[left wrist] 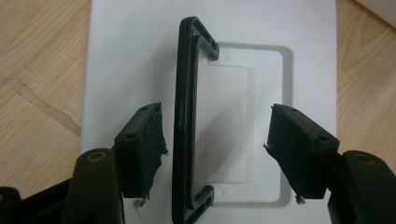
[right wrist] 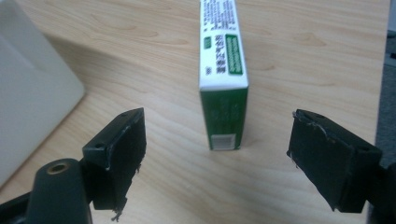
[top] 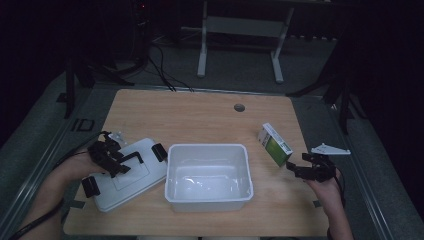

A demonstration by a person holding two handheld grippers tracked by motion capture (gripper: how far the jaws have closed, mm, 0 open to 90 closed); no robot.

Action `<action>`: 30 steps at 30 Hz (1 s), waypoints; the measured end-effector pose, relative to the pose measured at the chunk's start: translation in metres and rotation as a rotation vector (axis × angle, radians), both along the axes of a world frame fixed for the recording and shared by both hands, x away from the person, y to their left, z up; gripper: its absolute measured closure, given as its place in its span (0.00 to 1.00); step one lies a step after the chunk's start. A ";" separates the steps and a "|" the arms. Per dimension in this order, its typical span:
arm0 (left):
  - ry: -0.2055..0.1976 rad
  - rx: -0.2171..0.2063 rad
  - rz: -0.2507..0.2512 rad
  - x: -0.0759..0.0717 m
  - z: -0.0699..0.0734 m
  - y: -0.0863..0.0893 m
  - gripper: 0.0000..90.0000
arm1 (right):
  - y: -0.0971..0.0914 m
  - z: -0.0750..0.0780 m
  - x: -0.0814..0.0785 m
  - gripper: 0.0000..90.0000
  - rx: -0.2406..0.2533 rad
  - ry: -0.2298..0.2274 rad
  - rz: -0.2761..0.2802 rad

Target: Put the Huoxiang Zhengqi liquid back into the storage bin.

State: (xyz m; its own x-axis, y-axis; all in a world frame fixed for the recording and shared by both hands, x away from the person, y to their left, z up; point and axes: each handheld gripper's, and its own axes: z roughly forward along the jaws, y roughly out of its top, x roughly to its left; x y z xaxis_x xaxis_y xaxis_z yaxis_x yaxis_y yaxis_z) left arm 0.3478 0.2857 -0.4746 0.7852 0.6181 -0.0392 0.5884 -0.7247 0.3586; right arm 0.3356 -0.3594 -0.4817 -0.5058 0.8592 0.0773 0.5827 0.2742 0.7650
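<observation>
Left gripper view gives me my left gripper [left wrist: 215, 154] looking straight down on the white lid [left wrist: 140, 42], its jaws spread and released, pressing on nothing. The lid's black handle [left wrist: 184, 121] stands between the pads, close beside the left-hand pad [left wrist: 140, 149] and well clear of the other; I cannot tell whether that near pad touches it. The lower end of the handle is cut off by the bottom edge of the picture.

In the right gripper view my right gripper [right wrist: 215, 158] is also released, jaws wide apart with bare wood between them. The green and white carton [right wrist: 224, 79] stands on a narrow side just beyond the pads, in line with the gap, touching neither. Its print is too small to read, and its far end runs out of the top of the frame.

From the high view, the left gripper [top: 117, 162] sits over the lid [top: 145, 182] near the table's [top: 200, 112] left edge, the right gripper [top: 297, 170] near the right edge with the carton [top: 275, 145] just beyond it. The white bin [top: 172, 170] stands open between them, close to the near edge. The room behind is too dark to make out.
</observation>
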 end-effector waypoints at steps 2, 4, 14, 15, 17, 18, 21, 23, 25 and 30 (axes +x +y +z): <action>0.006 0.003 -0.001 0.000 0.000 0.000 0.41 | 0.001 0.003 0.008 0.22 -0.017 0.007 0.007; 0.006 0.003 0.000 0.000 -0.001 0.000 0.41 | 0.002 0.006 0.015 0.22 -0.023 0.014 0.012; 0.004 -0.004 -0.004 0.000 0.001 0.000 0.41 | 0.014 0.015 0.042 0.24 -0.099 0.065 0.056; 0.008 -0.004 -0.003 0.000 0.001 0.000 0.41 | 0.015 0.016 0.045 0.25 -0.106 0.073 0.060; 0.011 0.003 -0.005 0.001 0.000 0.000 0.41 | 0.017 0.016 0.049 0.25 -0.117 0.085 0.065; 0.013 0.003 -0.004 0.001 0.000 0.000 0.41 | 0.018 0.017 0.052 0.27 -0.128 0.089 0.067; 0.017 0.006 -0.002 0.000 -0.001 0.000 0.41 | 0.022 0.019 0.060 0.28 -0.162 0.112 0.081; 0.017 0.007 -0.009 0.000 -0.002 0.000 0.41 | 0.024 0.020 0.064 0.28 -0.174 0.125 0.089; 0.020 0.010 -0.009 0.000 -0.002 0.000 0.41 | 0.027 0.020 0.069 0.28 -0.190 0.144 0.095; 0.024 0.002 -0.007 0.001 0.000 0.001 0.41 | 0.034 0.018 0.078 0.31 -0.226 0.167 0.098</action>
